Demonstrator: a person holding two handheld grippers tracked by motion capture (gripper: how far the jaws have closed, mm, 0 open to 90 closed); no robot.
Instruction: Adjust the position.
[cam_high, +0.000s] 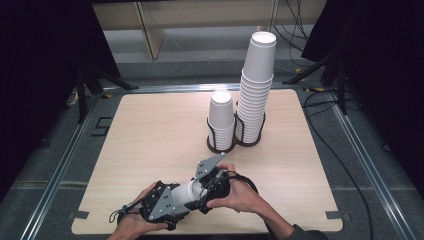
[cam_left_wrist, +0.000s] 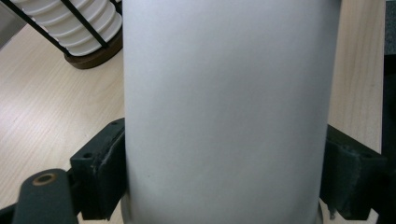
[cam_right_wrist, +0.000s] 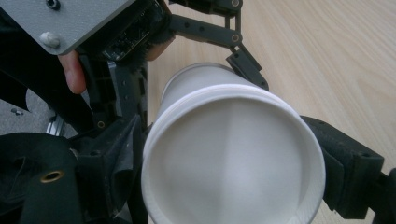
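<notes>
A white paper cup (cam_high: 187, 192) lies on its side just above the front edge of the wooden table (cam_high: 150, 130), held from both ends. My left gripper (cam_high: 179, 199) is shut on the cup's body (cam_left_wrist: 224, 93), one black pad (cam_left_wrist: 105, 172) pressing on each side. My right gripper (cam_high: 202, 192) faces it from the right. In the right gripper view the cup's open mouth (cam_right_wrist: 233, 154) points at the camera, and the right gripper (cam_right_wrist: 233, 177) has its pads against the rim on both sides. A hand holds each gripper.
Two stacks of white cups stand in black wire holders behind the grippers: a short one (cam_high: 221, 120) and a tall one (cam_high: 257, 85) to its right. The short stack's holder (cam_left_wrist: 70, 28) lies close ahead of the left gripper. Cables trail on the floor at the right.
</notes>
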